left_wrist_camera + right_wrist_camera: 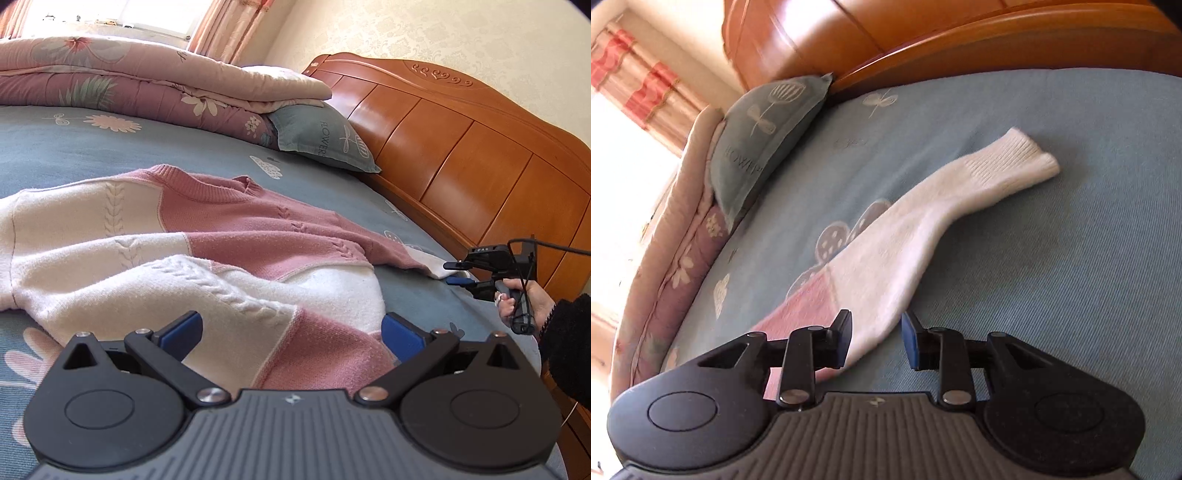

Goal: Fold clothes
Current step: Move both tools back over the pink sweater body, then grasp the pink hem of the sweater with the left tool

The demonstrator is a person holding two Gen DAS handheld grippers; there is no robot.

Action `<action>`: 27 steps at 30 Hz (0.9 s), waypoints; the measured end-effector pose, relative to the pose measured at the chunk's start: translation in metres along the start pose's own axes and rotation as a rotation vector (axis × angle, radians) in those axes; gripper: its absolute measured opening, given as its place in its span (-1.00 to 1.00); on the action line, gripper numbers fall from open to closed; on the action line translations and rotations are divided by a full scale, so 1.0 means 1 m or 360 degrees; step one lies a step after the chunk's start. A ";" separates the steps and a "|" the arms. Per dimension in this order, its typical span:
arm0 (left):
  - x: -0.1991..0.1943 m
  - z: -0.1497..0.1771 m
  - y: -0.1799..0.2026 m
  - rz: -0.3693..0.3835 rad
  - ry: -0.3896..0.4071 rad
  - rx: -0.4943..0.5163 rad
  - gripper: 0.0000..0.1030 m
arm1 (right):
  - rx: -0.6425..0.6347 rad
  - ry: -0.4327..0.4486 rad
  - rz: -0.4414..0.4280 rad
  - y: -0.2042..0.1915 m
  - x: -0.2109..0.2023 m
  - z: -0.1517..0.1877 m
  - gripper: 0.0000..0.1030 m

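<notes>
Left claw [291, 332] spread wide over pink-white sweater [192, 243], right claw [875, 339] part-open, holds nothing, sleeve [923, 221] just ahead

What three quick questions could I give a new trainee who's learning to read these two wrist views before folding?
1. True or false: the right gripper is clamped on the sweater sleeve.
2. Which colours make up the sweater: A) pink and white, B) green and black, C) all blue?
3. What lies between the folded quilt and the wooden headboard?

Key:
1. False. Its jaws stand apart, the sleeve only passing by its left pad.
2. A.
3. A blue-grey pillow with a flower print.
</notes>
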State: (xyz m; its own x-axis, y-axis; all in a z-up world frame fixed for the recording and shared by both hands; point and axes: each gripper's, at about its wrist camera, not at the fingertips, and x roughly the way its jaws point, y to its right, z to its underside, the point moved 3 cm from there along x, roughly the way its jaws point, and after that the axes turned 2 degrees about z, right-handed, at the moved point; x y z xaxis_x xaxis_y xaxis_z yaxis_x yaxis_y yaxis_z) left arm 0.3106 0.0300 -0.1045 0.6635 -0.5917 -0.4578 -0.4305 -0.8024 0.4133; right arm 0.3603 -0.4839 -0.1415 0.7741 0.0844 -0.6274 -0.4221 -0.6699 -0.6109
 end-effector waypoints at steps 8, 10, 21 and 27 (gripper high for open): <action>-0.014 -0.006 -0.010 0.0050 -0.0034 -0.0182 0.99 | -0.0753 -0.0493 -0.0371 -0.117 -0.032 0.126 -0.23; -0.017 -0.006 -0.012 0.0068 -0.0052 -0.0212 0.99 | -0.0868 -0.0563 -0.0405 -0.135 -0.037 0.155 -0.23; -0.024 0.028 -0.018 0.0112 -0.0292 -0.0345 0.99 | -0.1010 -0.0560 -0.0309 -0.125 -0.097 0.262 0.03; -0.021 0.058 -0.006 0.0239 -0.0422 -0.0520 0.99 | -0.1000 -0.0437 -0.0345 -0.112 -0.126 0.287 0.25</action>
State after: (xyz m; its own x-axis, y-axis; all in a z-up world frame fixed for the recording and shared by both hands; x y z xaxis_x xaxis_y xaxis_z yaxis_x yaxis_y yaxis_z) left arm 0.2635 0.0426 -0.1429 0.4104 -0.7331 -0.5423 -0.2660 -0.6650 0.6978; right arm 0.1754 -0.2078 -0.1324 0.6282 0.3910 -0.6726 0.1433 -0.9079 -0.3939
